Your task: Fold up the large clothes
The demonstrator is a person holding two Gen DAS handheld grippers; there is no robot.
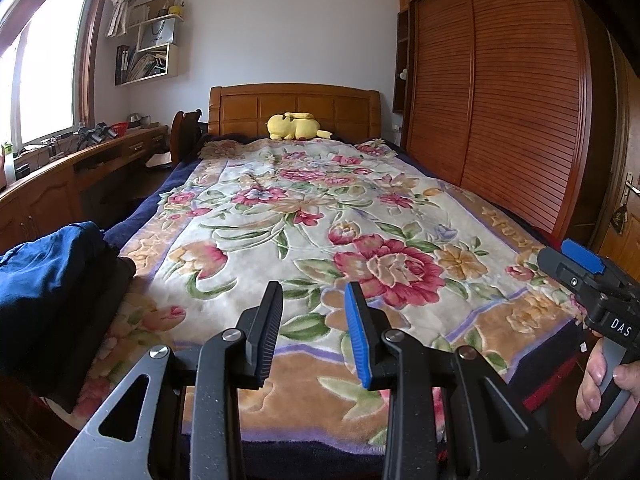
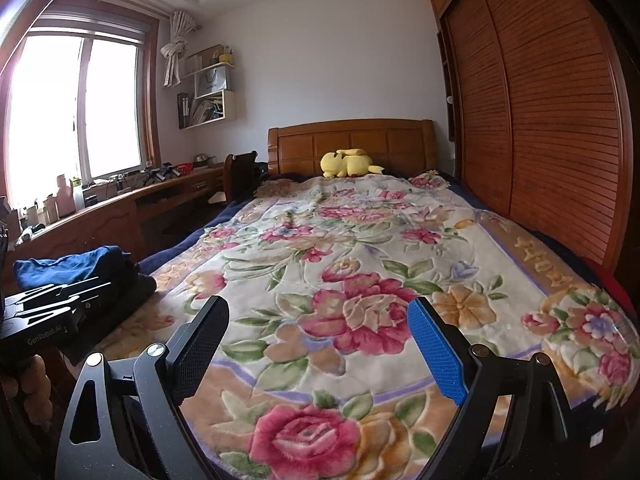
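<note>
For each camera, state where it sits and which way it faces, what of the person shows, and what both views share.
Left wrist: sits on the left tongs, at the foot of the bed, facing the headboard; the right tongs and a hand show at right.
Right wrist: sits on the right tongs, facing the same way; the left tongs and fingers show at left.
Shared: floral blanket, yellow plush toy, wardrobe, stacked dark clothes.
</note>
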